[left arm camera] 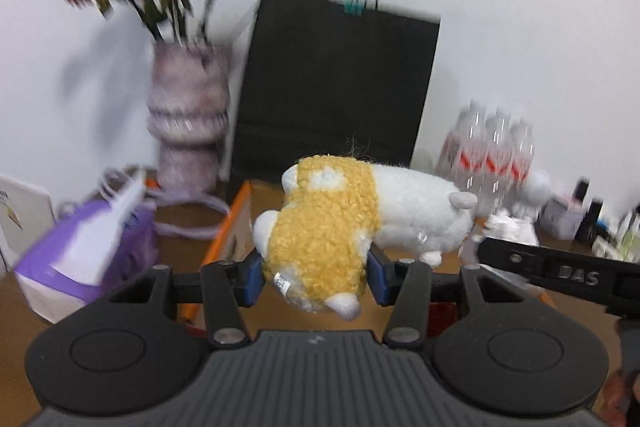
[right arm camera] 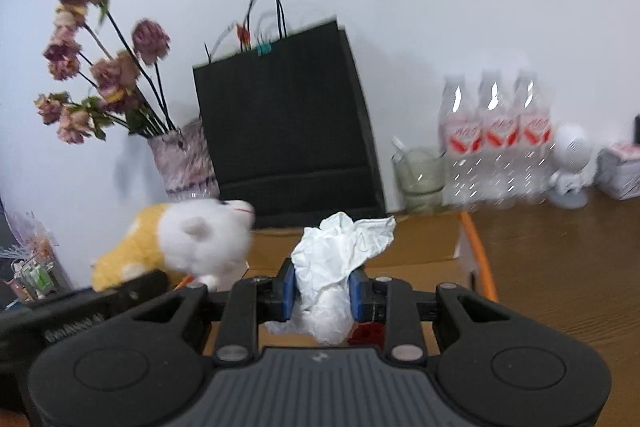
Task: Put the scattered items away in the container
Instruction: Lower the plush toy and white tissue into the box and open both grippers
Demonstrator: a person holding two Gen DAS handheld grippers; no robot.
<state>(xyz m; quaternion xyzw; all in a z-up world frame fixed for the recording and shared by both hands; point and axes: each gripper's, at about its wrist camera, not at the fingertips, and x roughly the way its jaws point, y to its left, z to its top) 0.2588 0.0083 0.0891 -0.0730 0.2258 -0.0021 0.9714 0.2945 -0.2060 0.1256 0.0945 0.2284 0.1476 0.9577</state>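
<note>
My left gripper (left arm camera: 316, 277) is shut on a yellow and white plush toy (left arm camera: 328, 227) and holds it above the open cardboard box (left arm camera: 234, 223) with orange edges. The toy also shows at the left of the right wrist view (right arm camera: 184, 247). My right gripper (right arm camera: 323, 293) is shut on a crumpled white tissue (right arm camera: 340, 251) and holds it over the same box (right arm camera: 476, 251). Something red (right arm camera: 366, 335) lies inside the box below it. The right gripper's black body shows at the right of the left wrist view (left arm camera: 568, 275).
On the wooden table stand a vase of dried flowers (left arm camera: 188, 123), a black paper bag (left arm camera: 336, 87), a pack of water bottles (right arm camera: 496, 143), a glass cup (right arm camera: 420, 175), a white figurine (right arm camera: 570, 167) and a purple tissue box (left arm camera: 84, 255).
</note>
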